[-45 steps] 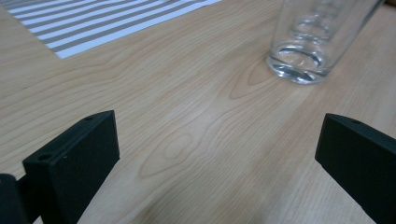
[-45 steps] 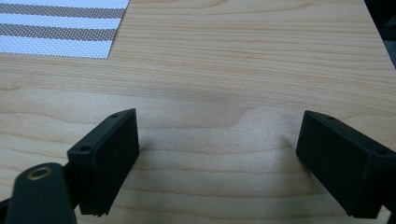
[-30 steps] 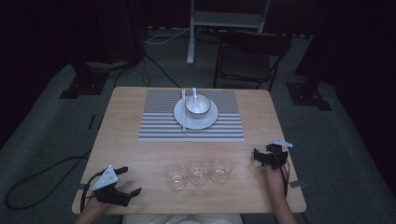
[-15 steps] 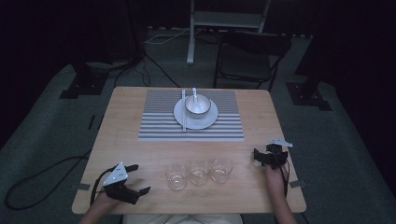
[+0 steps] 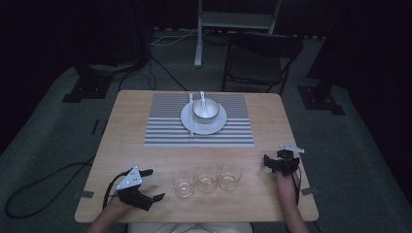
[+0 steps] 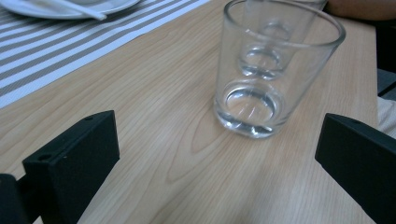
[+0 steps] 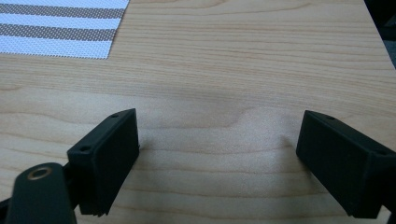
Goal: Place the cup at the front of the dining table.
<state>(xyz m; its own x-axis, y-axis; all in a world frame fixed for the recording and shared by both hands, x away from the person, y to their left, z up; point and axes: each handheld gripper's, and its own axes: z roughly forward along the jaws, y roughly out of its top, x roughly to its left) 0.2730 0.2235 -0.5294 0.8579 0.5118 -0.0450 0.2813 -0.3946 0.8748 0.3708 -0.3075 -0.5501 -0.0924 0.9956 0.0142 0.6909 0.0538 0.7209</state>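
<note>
At the near table edge, left gripper (image 5: 149, 186) spread wide, aimed at nearest glass (image 5: 183, 183), not touching | right gripper (image 5: 273, 164) agape over bare wood | progress: no glass gripped, all three in a row | left gripper view: glass (image 6: 271, 70) upright, empty | far: bowl (image 5: 204, 109) on plate (image 5: 217, 124).

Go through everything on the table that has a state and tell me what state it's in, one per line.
Left gripper: open, aimed at the nearest glass, holding nothing.
Right gripper: open, over bare wood.
Nearest glass: upright, empty.
Middle glass: upright.
Far glass: upright.
Bowl: upright on the plate, spoon inside.
</note>
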